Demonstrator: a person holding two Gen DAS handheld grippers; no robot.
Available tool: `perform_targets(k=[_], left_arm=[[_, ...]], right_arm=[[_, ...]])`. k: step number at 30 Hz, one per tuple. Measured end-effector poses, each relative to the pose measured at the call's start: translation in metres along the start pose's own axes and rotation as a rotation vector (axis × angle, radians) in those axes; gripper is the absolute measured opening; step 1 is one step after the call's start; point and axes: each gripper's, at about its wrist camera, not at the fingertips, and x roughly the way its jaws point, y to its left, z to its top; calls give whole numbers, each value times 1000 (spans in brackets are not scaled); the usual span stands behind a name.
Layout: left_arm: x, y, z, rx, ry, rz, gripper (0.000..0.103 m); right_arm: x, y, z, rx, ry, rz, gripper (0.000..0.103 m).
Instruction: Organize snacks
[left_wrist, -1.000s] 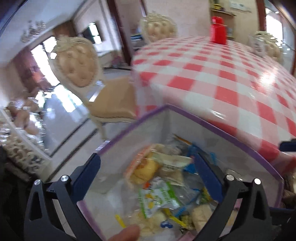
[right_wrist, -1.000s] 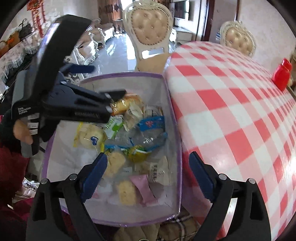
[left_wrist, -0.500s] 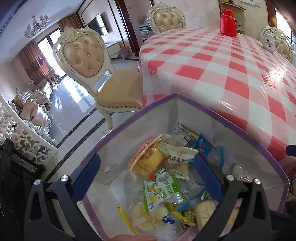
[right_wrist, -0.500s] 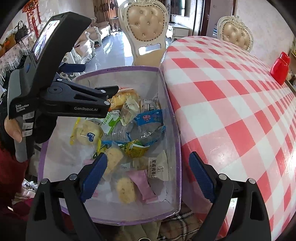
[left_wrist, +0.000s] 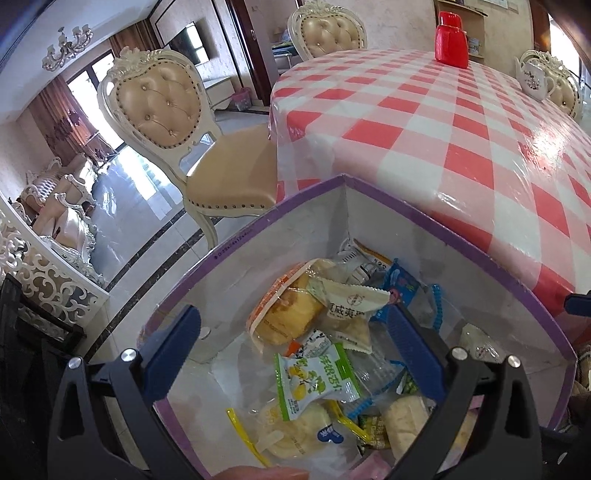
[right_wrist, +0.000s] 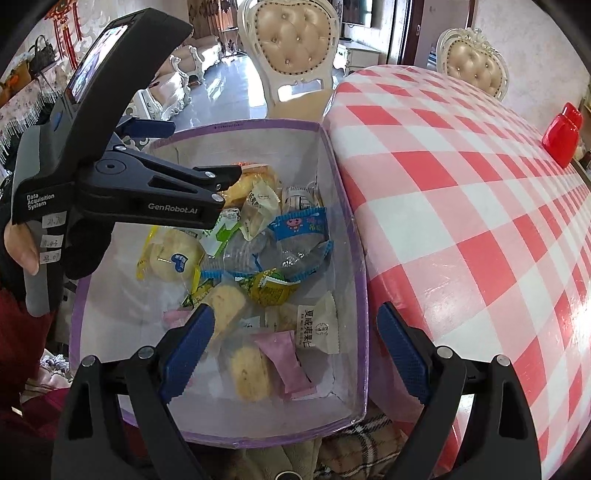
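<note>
Purple-rimmed box (right_wrist: 347, 236) of wrapped snacks (right_wrist: 258, 254) sits left of the checked table (right_wrist: 461, 206). My left gripper (left_wrist: 293, 354) and right gripper (right_wrist: 295, 343) both hang wide open above it, holding nothing.

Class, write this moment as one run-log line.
left tongs: open, empty, over box | right tongs: open, empty | snacks: in box | table: beside box

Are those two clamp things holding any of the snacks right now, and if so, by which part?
Nothing is held. The left gripper and right gripper both hang open over the snack box, with no packet between the jaws.
</note>
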Motion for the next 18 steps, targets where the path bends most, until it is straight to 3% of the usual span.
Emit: perform_targets(k=[18], left_arm=[[5, -1, -2, 4, 28, -18, 101]], right_arm=[[4, 2, -3, -1, 15, 6, 87]])
